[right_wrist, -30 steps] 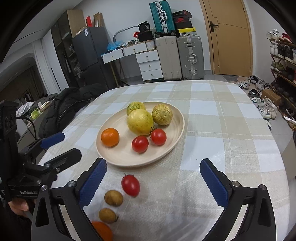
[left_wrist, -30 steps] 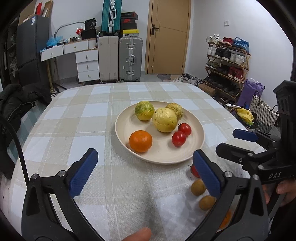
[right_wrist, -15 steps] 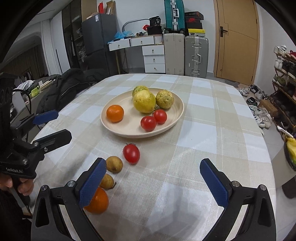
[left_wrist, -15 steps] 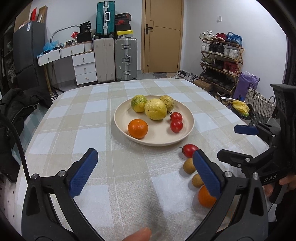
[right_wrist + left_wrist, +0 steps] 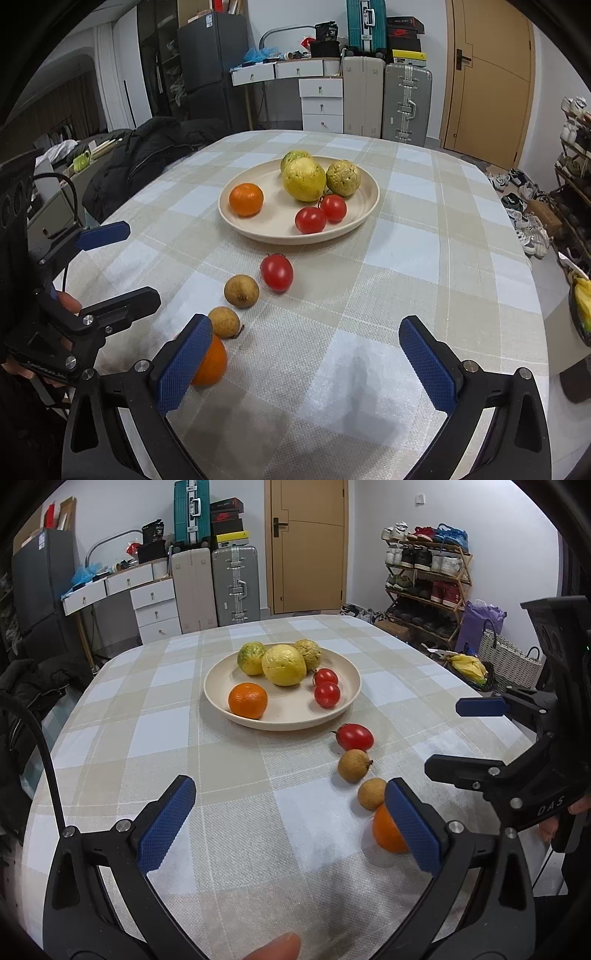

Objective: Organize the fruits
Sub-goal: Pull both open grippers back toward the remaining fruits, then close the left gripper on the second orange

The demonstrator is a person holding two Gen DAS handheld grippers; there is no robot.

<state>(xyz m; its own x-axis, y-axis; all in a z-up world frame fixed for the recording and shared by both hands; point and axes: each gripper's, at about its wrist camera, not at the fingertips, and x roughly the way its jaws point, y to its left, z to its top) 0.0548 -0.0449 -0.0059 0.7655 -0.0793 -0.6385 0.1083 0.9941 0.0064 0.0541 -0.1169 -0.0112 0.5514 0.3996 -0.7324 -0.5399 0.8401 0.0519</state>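
Fruits split in two groups: four loose on the checked tablecloth, six on the beige plate. Left gripper spread wide, empty, above bare cloth; right gripper likewise released, holding nothing. Loose orange sits just behind the right gripper's left pad, partly hidden by it; in the left view it's at the left gripper's 3 o'clock. From there a diagonal line runs toward the plate: brown longan, second longan, loose tomato, each just beside the next. On the plate: orange at 8 o'clock, two tomatoes touching at 4 o'clock, three yellow-green fruits bunched at 12.
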